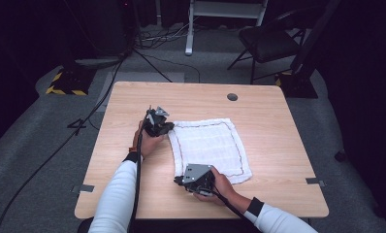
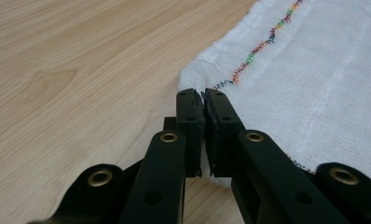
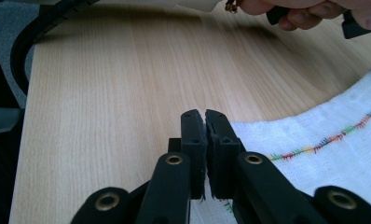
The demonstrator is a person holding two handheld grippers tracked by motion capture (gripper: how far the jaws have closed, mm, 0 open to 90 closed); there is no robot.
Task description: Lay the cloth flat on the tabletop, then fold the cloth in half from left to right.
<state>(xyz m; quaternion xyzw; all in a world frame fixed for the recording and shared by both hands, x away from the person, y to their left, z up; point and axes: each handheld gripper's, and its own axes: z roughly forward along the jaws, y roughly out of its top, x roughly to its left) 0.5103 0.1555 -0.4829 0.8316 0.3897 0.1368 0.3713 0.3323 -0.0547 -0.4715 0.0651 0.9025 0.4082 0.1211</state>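
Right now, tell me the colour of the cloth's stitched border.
Multicoloured stitching on white cloth; clearest in the left gripper view.

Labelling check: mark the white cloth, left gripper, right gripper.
white cloth (image 1: 208, 145), high view, centre of fabric.
left gripper (image 2: 202, 96), left gripper view, between jaw tips.
right gripper (image 3: 204, 116), right gripper view, between jaw tips.

— Where is the left black two-jaw gripper (image 1: 158, 121)?

— In the high view it sits out ahead of the person's left hand (image 1: 150, 141), the white-sleeved left forearm (image 1: 117, 194) reaching forward from the bottom edge. Its cable runs back along that sleeve.

— And its jaws?

— In the left gripper view they stand pressed together, tips level.

— The right black two-jaw gripper (image 1: 193, 178)?

— Nearer the person, held in the right hand (image 1: 220, 187), pointing leftward, grey three-cornered plate on top. In the right gripper view its jaws are closed too, pads meeting.
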